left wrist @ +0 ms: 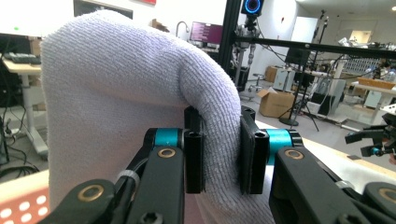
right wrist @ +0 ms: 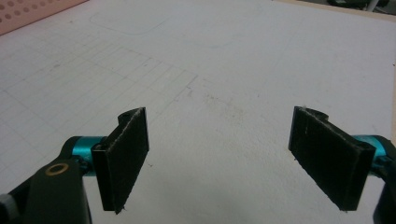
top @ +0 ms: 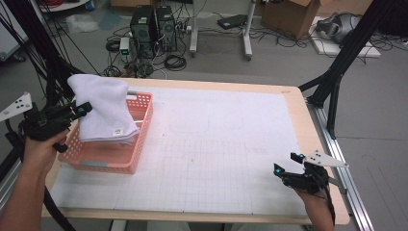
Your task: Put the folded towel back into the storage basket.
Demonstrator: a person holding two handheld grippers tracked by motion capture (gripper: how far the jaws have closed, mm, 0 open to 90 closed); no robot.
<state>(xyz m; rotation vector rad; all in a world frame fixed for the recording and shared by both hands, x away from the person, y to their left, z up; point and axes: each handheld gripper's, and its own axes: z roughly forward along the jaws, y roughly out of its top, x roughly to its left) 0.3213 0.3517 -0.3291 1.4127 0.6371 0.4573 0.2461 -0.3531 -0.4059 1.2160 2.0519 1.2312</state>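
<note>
Towel (top: 102, 107) in white terry hangs folded over the near-left rim of a pink basket (top: 140, 139) at the bench's (top: 231, 144) left edge in the high view, pinched by the left tongs (top: 81, 110), while the right tongs (top: 289, 162) wait well apart near the bench's right front corner. From the left gripper view, the towel (left wrist: 116, 93) bulges thick and looped above the left tongs (left wrist: 226, 156), whose jaws are clamped on a single fold of cloth; a grip on so narrow a ridge could slip, and the draped bulk might then slide off the rim or snag the basket and drag it. Seen from the right gripper view, the right tongs (right wrist: 219, 158) stand wide apart and empty above the gridded bench (right wrist: 233, 60), with a corner of the basket (right wrist: 32, 11) at upper left.
</note>
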